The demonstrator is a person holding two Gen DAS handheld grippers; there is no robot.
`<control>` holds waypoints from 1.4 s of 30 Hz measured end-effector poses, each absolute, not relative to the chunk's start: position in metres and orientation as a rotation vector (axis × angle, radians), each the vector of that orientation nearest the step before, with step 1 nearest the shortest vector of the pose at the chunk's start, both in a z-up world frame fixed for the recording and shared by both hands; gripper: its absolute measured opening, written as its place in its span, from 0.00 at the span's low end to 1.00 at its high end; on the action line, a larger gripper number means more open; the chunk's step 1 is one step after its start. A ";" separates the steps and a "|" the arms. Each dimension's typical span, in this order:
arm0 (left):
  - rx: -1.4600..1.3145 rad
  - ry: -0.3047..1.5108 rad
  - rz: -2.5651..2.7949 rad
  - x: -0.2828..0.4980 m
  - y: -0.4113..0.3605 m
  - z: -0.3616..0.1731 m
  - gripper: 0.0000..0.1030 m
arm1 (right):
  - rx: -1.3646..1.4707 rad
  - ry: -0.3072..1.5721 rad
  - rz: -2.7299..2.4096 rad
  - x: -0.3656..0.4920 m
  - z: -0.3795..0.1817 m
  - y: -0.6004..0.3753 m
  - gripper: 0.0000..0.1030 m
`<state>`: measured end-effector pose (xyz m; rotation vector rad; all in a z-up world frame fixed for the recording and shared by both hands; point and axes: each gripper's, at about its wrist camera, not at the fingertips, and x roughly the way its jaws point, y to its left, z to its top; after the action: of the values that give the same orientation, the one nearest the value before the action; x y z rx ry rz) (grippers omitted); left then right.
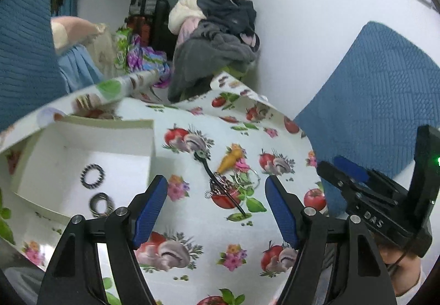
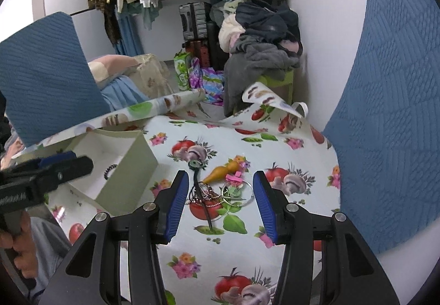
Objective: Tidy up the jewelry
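Right claw (image 2: 218, 206) spread above jewelry pile (image 2: 213, 195); left claw (image 1: 216, 203) spread (both empty).

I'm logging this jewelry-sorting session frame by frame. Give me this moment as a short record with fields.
surface: tablecloth with a vegetable and flower print
container: open white box, left of the pile
in box: two dark ring-shaped bracelets, lying apart
loose pile: tangled jewelry on the cloth, with bead chains, silver hoops, a pink clip and a black cord
left gripper: open, empty, above the cloth
right gripper: open, empty, jaws either side of the pile
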<state>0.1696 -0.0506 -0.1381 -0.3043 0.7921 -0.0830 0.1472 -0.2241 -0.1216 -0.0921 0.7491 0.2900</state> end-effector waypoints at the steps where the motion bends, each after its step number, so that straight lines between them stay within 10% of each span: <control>1: -0.297 0.803 -0.084 0.173 -0.055 -0.142 0.71 | -0.088 0.754 0.292 0.152 -0.125 -0.225 0.45; 42: -0.433 1.070 -0.060 0.327 -0.065 -0.311 0.32 | 0.015 1.233 0.433 0.339 -0.297 -0.233 0.30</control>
<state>0.3273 -0.0646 -0.3106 -0.4330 1.0697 -0.0597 0.3392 -0.2331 -0.2966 0.0148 1.2327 0.4326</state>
